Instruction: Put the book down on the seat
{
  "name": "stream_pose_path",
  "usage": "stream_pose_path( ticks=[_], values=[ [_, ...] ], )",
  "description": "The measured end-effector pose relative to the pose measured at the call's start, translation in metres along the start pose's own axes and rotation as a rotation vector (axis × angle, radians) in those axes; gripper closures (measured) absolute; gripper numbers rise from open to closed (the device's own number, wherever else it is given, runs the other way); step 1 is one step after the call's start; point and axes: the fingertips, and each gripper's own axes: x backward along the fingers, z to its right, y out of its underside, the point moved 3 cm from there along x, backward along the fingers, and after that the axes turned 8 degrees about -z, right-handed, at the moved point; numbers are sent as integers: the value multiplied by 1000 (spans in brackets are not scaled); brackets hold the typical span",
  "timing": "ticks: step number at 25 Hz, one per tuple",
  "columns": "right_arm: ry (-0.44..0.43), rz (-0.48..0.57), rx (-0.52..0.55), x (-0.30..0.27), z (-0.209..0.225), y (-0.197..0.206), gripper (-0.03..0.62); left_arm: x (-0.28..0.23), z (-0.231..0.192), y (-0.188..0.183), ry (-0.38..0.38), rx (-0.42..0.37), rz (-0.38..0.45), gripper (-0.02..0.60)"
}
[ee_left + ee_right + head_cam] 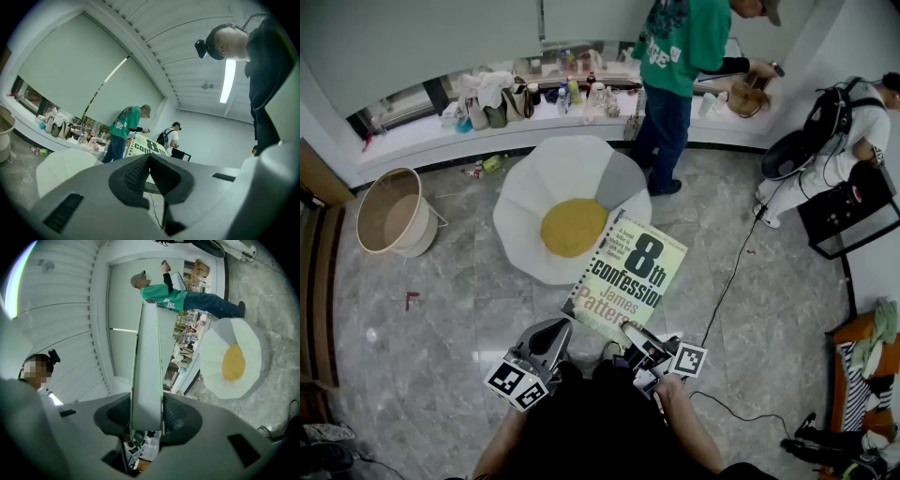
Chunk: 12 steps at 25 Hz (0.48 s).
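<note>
The book (626, 279) is not on the seat (546, 183). It is held in the air at the seat's near edge, so lowering it onto the seat and letting go are left. The right gripper (635, 336) is clamped on the book's lower edge, and the left gripper (553, 336) hangs beside it, jaws together on nothing.

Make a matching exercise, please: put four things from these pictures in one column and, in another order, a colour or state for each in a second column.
Things
1. book
2. left gripper
3. seat
4. basket

Colour or state
A. beige, standing on the floor at the left
B. held above the floor in the jaws of the right gripper
C. jaws together, nothing between them
D. white with a yellow centre

Pairs: 1-B, 2-C, 3-D, 4-A
</note>
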Motion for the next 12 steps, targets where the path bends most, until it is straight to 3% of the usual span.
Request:
stream_pose_path(
  ticks=[12],
  values=[
    [56, -6, -48, 9, 6, -14, 413, -19, 8, -1, 4, -17, -17, 569]
  ],
)
